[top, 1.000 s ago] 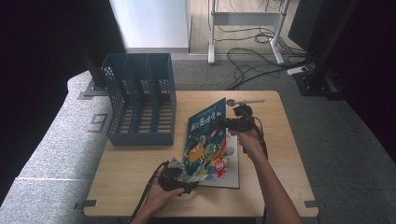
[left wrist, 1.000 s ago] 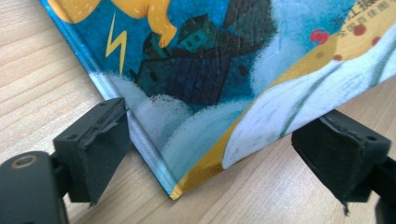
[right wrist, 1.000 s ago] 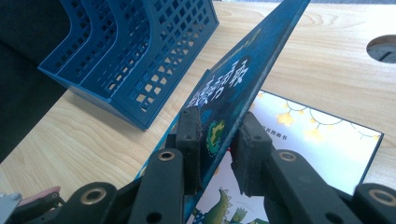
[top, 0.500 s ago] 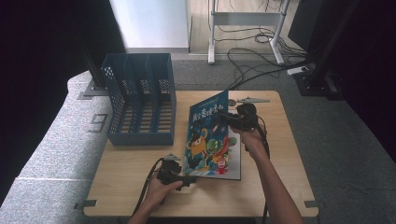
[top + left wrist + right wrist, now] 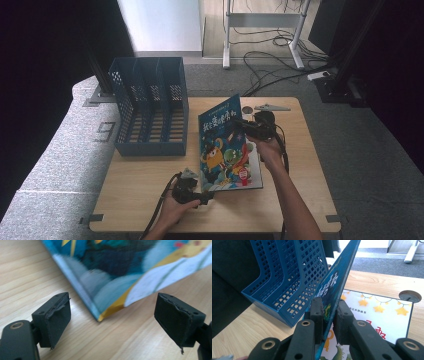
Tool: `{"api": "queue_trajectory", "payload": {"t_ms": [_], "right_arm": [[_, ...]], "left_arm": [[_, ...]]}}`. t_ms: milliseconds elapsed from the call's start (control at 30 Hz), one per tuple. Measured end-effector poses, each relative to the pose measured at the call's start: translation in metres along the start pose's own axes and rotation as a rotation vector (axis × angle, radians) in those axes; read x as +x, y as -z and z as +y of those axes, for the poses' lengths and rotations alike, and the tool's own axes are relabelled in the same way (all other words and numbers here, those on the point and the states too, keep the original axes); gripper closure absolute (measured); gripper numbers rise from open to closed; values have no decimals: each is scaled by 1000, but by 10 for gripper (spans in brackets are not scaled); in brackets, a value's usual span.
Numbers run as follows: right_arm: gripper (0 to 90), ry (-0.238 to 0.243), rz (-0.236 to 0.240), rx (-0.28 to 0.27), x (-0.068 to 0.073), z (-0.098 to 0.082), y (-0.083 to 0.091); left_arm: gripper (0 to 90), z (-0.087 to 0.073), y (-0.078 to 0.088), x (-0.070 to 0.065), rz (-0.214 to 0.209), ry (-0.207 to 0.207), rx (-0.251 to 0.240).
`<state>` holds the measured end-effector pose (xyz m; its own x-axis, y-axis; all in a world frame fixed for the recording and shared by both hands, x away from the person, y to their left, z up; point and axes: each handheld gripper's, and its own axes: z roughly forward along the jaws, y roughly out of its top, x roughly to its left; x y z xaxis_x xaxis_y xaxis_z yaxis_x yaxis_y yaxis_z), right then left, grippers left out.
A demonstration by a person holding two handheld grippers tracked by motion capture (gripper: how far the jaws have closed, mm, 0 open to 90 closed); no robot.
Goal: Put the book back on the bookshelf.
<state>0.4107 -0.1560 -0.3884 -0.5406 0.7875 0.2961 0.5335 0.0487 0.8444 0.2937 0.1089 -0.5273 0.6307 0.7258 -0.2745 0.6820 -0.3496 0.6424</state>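
right gripper (image 5: 246, 125) fingers pinch the book (image 5: 222, 145), tilting it up; left gripper (image 5: 110, 315) fingers spread; filing into rack (image 5: 150, 107) remains.

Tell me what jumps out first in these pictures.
A bright blue picture book stands tilted mid-table, its cover edge pinched in the right tool. The left tool waits open at its near corner. Left of the book sits a blue slotted file rack.

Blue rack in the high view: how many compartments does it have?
3. They stand side by side in the blue rack: left compartment, middle compartment, right compartment. None seems hidden.
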Motion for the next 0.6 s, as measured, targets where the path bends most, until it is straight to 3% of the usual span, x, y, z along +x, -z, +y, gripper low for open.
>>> {"api": "queue_trajectory", "payload": {"t_ms": [133,233,467,600], "right_arm": [[788,-15,4,-3,-2,-1,0],[788,-13,5,-4,-1,-1,0],[788,-6,3,0,0,0,0],[788,3,1,1,2,1,1]], "left_arm": [[121,2,-5,-11,49,-39,-11],[127,4,-10,-10,70,-28,-18],[115,4,-14,-8,69,-17,-6],[105,4,-16,-6,49,12,-1]]}}
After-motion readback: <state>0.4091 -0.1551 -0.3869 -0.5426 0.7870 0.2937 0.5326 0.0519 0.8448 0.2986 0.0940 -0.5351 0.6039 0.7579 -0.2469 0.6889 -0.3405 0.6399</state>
